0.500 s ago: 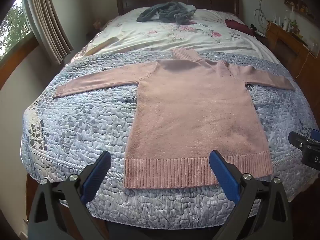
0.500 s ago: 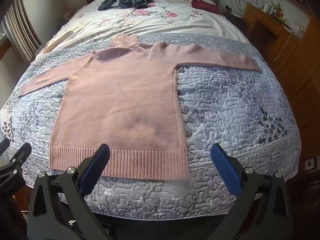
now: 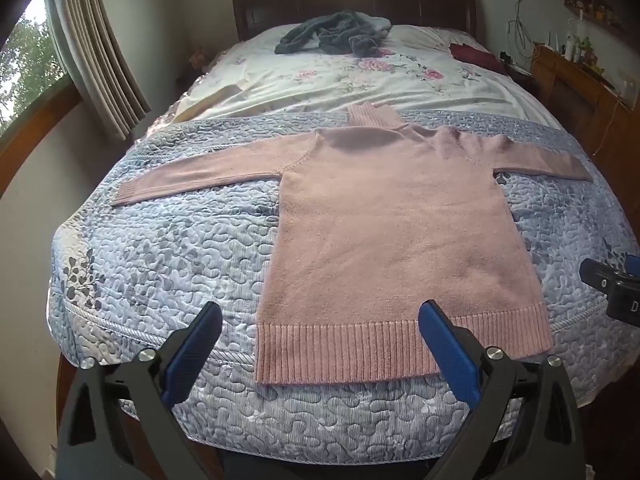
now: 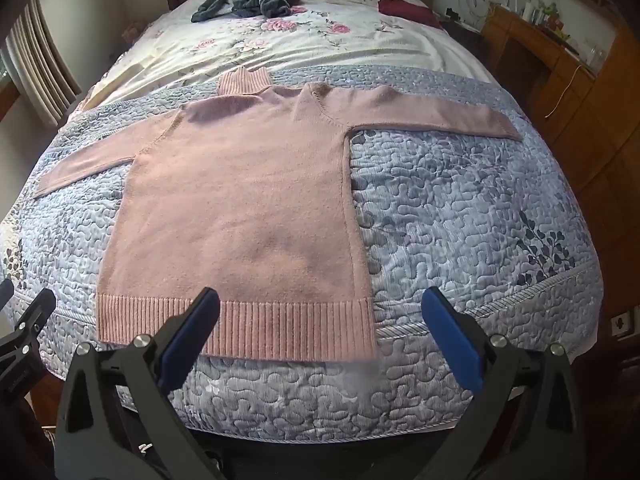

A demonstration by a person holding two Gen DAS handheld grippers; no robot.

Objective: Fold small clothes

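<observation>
Hand-held grippers, left (image 3: 320,316) and right (image 4: 322,300), hover spread above sweater (image 3: 396,232) hem.

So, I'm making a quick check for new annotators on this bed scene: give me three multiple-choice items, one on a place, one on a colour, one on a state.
1. Where does the grey heap of clothes lie?
A. at the head of the bed
B. on the sweater's hem
C. on the floor

2. What colour is the spread-out sweater?
A. green
B. pink
C. white

3. How do the two grippers stand?
A. both shut on the hem
B. one open, one shut
C. both open, holding nothing

Key:
1. A: the grey heap of clothes sits by the headboard, far beyond the sweater.
2. B: the sweater is pink, flat on the grey quilt with both sleeves out.
3. C: the left gripper and the right gripper each show wide-apart blue fingers with nothing between them.
</observation>
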